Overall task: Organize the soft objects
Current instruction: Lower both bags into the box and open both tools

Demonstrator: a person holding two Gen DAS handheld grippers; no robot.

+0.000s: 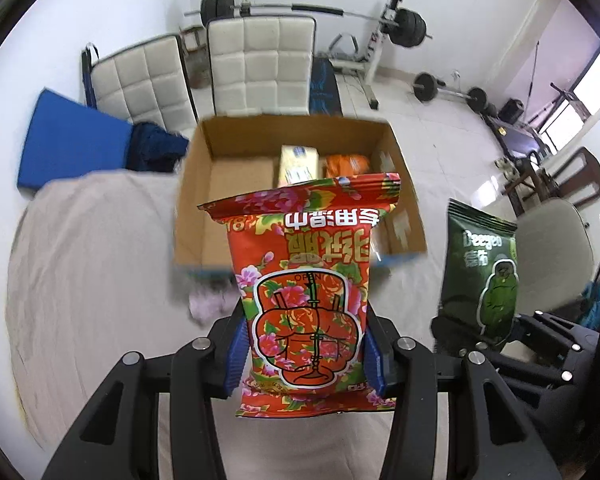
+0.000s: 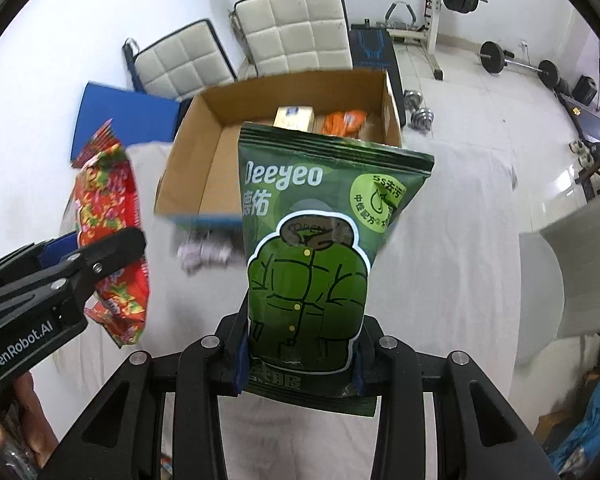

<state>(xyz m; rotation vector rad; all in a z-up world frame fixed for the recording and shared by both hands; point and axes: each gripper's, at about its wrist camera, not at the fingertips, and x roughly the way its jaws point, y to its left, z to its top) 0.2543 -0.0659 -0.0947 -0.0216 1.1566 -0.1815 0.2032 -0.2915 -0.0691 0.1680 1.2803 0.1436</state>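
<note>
My left gripper [image 1: 304, 354] is shut on a red floral packet [image 1: 306, 280] and holds it upright in front of an open cardboard box [image 1: 204, 208]. My right gripper [image 2: 300, 354] is shut on a green Deeyeo packet [image 2: 312, 248], also upright before the box [image 2: 196, 160]. The box holds a yellow pack [image 1: 298, 162] and an orange pack [image 1: 346, 164] at its far side. The green packet shows at the right in the left wrist view [image 1: 480, 264]. The red packet shows at the left in the right wrist view [image 2: 112, 220].
The box stands on a bed with a pale sheet [image 1: 92, 264]. A small purple-white packet [image 2: 204, 250] lies just in front of the box. A blue mat [image 1: 72, 140], two white cushioned panels [image 1: 260, 64] and weight equipment [image 1: 408, 24] stand behind.
</note>
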